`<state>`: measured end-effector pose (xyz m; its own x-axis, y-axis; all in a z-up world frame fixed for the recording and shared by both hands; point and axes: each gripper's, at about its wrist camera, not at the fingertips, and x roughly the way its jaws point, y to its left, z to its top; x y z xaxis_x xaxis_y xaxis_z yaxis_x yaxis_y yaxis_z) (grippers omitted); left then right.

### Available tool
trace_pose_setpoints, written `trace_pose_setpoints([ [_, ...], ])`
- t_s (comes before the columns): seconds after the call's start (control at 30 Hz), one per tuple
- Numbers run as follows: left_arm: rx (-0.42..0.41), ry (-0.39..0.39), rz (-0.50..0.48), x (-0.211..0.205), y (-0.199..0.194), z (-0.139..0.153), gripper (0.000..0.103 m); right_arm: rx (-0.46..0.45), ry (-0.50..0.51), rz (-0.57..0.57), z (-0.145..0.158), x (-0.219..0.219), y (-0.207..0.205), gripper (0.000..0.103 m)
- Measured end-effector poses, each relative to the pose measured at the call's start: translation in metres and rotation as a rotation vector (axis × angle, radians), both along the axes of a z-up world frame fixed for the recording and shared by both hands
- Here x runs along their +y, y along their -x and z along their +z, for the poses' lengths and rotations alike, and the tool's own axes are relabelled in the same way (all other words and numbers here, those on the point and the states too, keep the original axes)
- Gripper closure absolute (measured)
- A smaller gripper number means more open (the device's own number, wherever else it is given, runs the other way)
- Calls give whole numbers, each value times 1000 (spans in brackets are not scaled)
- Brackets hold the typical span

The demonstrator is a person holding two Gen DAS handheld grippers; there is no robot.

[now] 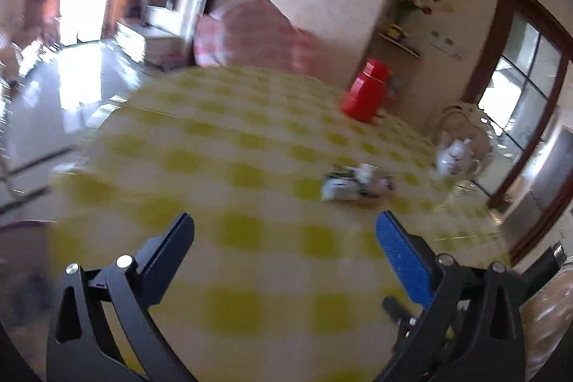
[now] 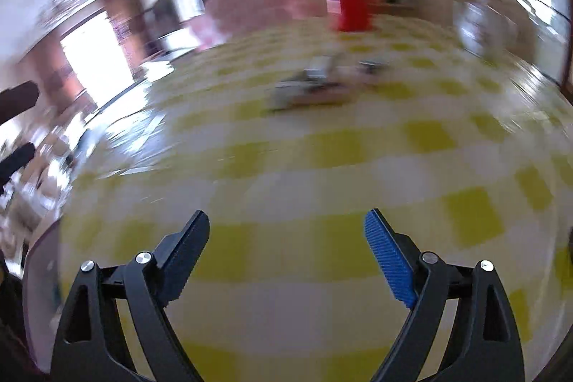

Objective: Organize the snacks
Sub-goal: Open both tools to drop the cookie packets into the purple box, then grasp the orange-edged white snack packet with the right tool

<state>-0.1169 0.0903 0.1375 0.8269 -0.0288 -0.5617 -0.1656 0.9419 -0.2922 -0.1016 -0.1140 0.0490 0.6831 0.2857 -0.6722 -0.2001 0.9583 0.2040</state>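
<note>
A small heap of wrapped snacks (image 1: 354, 183) lies on the round table with a yellow-and-white checked cloth (image 1: 232, 149), right of centre. My left gripper (image 1: 286, 231) is open and empty, above the cloth, short of the heap. In the right wrist view the snack heap (image 2: 318, 81) is blurred and lies far ahead on the cloth (image 2: 322, 167). My right gripper (image 2: 286, 228) is open and empty, well short of it.
A red thermos (image 1: 365, 92) stands at the table's far side; it also shows in the right wrist view (image 2: 349, 0). A white teapot (image 1: 453, 156) sits on a glass tray at the right edge. A clear jar (image 1: 548, 310) is at lower right.
</note>
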Motion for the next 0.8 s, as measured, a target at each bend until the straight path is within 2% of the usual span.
trace_pose_setpoints([
  [0.1,72,-24,6,-26,-63,-32,2,45,-38,-112,-13,-49,-24,17],
  [0.17,117,20,13,-36,-97,-55,2,56,-67,-143,-21,-66,-34,17],
  [0.23,118,77,18,-43,-125,-70,2,64,-121,-157,-29,-83,-46,17],
  [0.33,93,92,60,-46,-158,-79,2,33,-124,-172,-25,-86,-65,17],
  [0.43,54,129,136,-35,-174,-89,2,18,-137,-170,-19,-79,-103,17],
  [0.5,34,143,143,-27,-180,-98,2,-6,-140,-164,-12,-70,-131,17],
  [0.57,58,125,154,-19,-187,-102,2,-25,-138,-150,-9,-59,-157,17],
  [0.63,64,138,185,-6,-185,-100,2,-31,-134,-132,-9,-45,-194,17],
  [0.7,46,145,206,2,-183,-97,2,-25,-101,-125,-12,-28,-220,17],
  [0.8,73,154,208,7,-189,-99,2,-17,-60,-113,-19,-4,-255,17],
])
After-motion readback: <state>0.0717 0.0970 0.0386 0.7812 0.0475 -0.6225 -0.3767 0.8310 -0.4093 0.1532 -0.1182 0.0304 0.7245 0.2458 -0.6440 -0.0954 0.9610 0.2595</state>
